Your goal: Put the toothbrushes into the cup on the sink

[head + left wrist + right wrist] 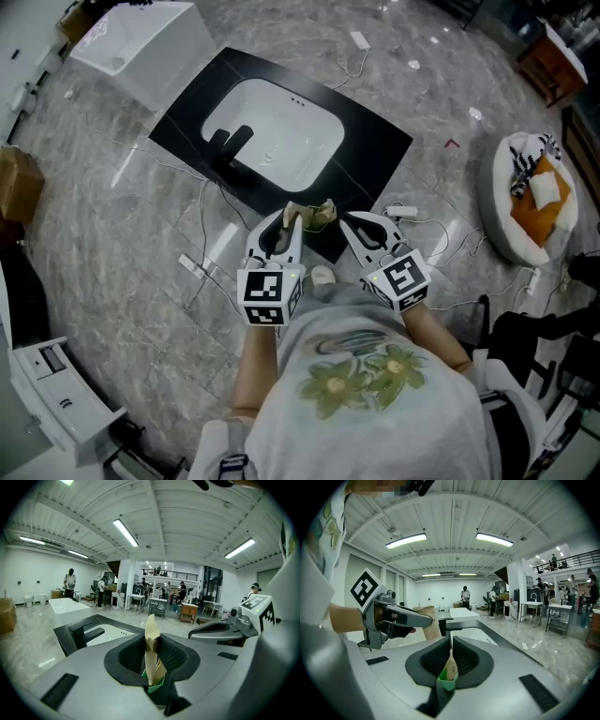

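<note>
I hold a brown paper toothbrush package (315, 214) with a green end between both grippers, over the near corner of the black sink counter (375, 141). My left gripper (292, 221) is shut on one side of it; in the left gripper view the paper (152, 644) stands up between the jaws of the left gripper (152, 641). My right gripper (349, 223) is shut on the other side, and the right gripper view shows the wrapper's green end (449, 673) pinched between the jaws of the right gripper (450, 651). The white basin (281, 131) and black faucet (231, 145) lie beyond. I see no cup.
A small pale round thing (322, 276) lies on the marble floor by my body. A white tub (141, 42) stands at the far left, a cardboard box (17, 183) at the left edge, and a round cushion (527, 192) on the right. Cables trail across the floor.
</note>
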The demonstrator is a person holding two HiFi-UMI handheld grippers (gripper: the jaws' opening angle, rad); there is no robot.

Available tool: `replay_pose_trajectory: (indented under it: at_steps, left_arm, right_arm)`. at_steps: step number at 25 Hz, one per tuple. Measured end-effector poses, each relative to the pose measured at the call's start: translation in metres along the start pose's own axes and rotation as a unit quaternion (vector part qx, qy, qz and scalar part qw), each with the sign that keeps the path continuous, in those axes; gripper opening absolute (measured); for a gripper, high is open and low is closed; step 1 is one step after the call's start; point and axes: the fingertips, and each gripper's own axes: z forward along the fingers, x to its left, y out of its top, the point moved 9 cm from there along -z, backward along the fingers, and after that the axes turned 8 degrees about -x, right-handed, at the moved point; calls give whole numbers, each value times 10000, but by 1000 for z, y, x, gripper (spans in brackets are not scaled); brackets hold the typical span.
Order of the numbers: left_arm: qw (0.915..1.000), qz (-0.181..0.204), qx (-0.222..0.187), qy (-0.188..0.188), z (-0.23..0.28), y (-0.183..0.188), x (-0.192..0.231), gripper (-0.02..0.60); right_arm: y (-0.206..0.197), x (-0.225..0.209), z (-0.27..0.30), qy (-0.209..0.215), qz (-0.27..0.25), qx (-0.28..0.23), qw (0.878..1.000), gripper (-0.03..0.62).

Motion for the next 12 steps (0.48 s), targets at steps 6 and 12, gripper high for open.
replay_pose_trajectory:
  at_steps: [6, 12]
  left_arm:
    - [9999, -17, 98, 22, 4, -6, 2, 91]
    - [9999, -48, 146, 38, 6, -11, 2, 91]
  right_arm:
    - [-3, 0, 2, 0, 23, 37, 10000, 51]
    - [-5, 0, 3, 10, 40, 71, 10000, 51]
